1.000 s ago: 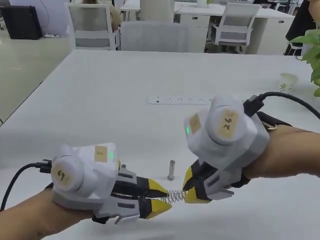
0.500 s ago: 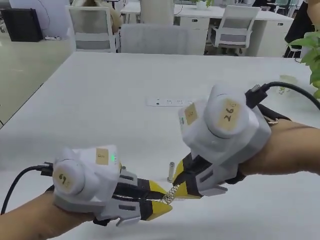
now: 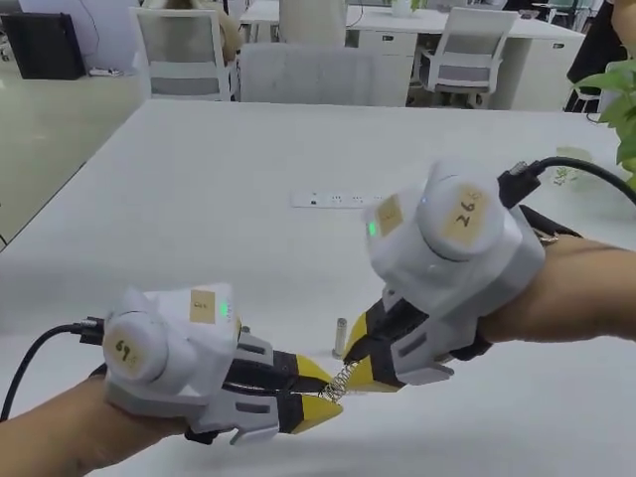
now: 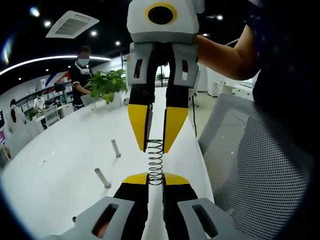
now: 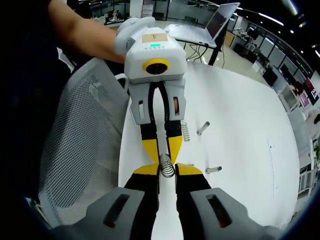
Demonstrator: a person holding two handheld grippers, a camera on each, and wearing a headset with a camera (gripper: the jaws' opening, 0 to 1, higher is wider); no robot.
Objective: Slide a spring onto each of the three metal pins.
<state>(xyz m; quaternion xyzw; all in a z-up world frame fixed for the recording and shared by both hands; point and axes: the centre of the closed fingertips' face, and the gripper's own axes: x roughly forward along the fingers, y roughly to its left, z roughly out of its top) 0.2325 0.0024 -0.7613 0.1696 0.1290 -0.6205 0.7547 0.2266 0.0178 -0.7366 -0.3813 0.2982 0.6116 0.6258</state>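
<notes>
White shells on both: my left gripper [image 3: 326,395] tagged 69, my right gripper [image 3: 356,370] tagged 26, green lights, black jaws yellow-tipped, black cable [image 3: 30,364] off each.

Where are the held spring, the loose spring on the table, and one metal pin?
held spring [image 4: 155,161], left gripper view, its middle coils.
loose spring [image 5: 185,131], right gripper view, middle of its length.
metal pin [image 3: 341,336], head view, middle of its shaft.

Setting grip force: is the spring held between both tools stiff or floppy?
Spring likely floppy, light: thin wire, open coils. Pinched at both ends by left tool and right tool, it may bow. Round, probably rolls if dropped.
</notes>
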